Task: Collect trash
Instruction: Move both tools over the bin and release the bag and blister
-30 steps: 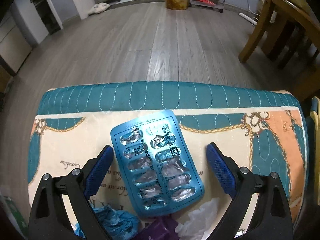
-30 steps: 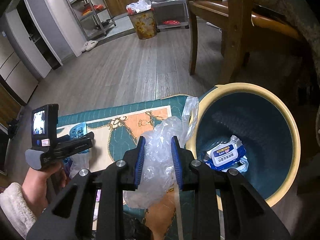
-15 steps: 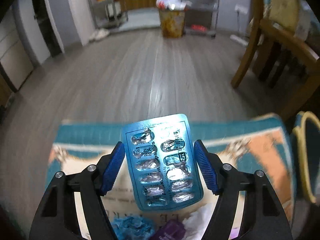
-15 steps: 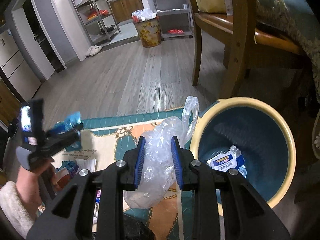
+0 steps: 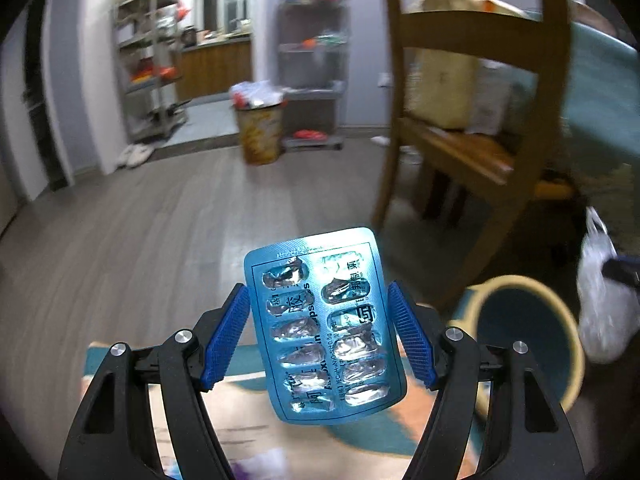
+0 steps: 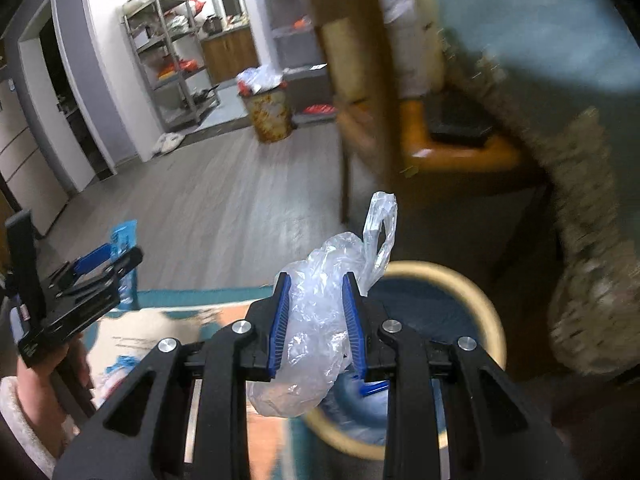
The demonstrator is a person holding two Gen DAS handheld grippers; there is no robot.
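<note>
Left wrist view: my left gripper has its two blue pads clamped on the long edges of a blue pill sheet, so it's gripping that.
Pill sheet: stands upright between the fingers, top half poking out past the tips, foil pockets look popped and crushed.
Bin from the left: the bin with the cream rim sits off to the right of my right finger, lower than the tips, well apart from the sheet.
Below the fingers: patterned mat, pretty blurry.
Ahead of the tips: grey wood floor, and a wooden chair up to the right.
Right wrist view: my right gripper is closed on a crumpled clear plastic bag; I can see it squeezed between both pads.
Bag: bulges out under the fingers, and one handle loop sticks up past the right fingertip.
Bin from the right: that same bin is just ahead and right of the fingers; the bag's bottom hangs near its left rim, can't tell if it's touching.
Far left of the fingers: my left gripper shows there too, with the sheet in it.
</note>
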